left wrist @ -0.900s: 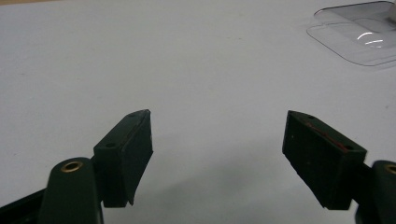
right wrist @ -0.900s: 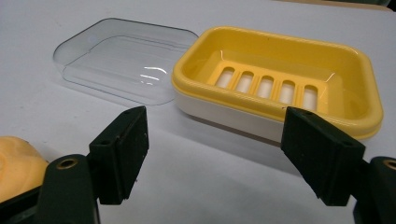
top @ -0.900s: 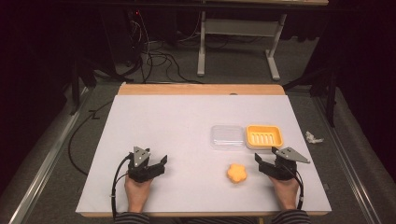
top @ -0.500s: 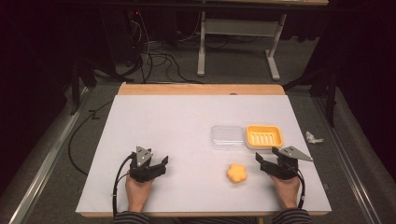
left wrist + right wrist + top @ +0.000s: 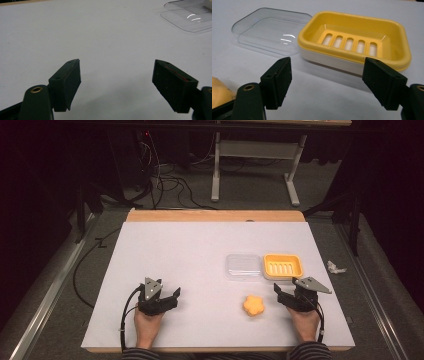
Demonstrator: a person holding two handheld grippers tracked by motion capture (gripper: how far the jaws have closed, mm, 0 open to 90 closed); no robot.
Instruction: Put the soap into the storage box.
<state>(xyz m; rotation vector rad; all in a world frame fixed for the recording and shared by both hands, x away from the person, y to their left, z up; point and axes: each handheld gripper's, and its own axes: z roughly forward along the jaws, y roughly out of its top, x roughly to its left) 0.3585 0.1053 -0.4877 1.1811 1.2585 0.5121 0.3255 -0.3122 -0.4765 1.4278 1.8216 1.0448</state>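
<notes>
Both grippers parked near the front edge of the table, nothing held atm. Right gripper has its jaws spread wide, empty; left gripper same deal, wide apart w/ bare table between them.

The bit that matters imo: the orange flower-shaped soap lies at about 9 o'clock from the right gripper in the high view, near but not touching. It's well apart from the left one, off at its 3 o'clock, so right hand is def the closer one. Soap's roughly round, so no real long axis to line up on.

Yellow soap dish sits at roughly 12 o'clock from the right gripper, long axis running 9-to-3 across the table, w/ the clear lid touching or just beside its 9 o'clock end.
</notes>
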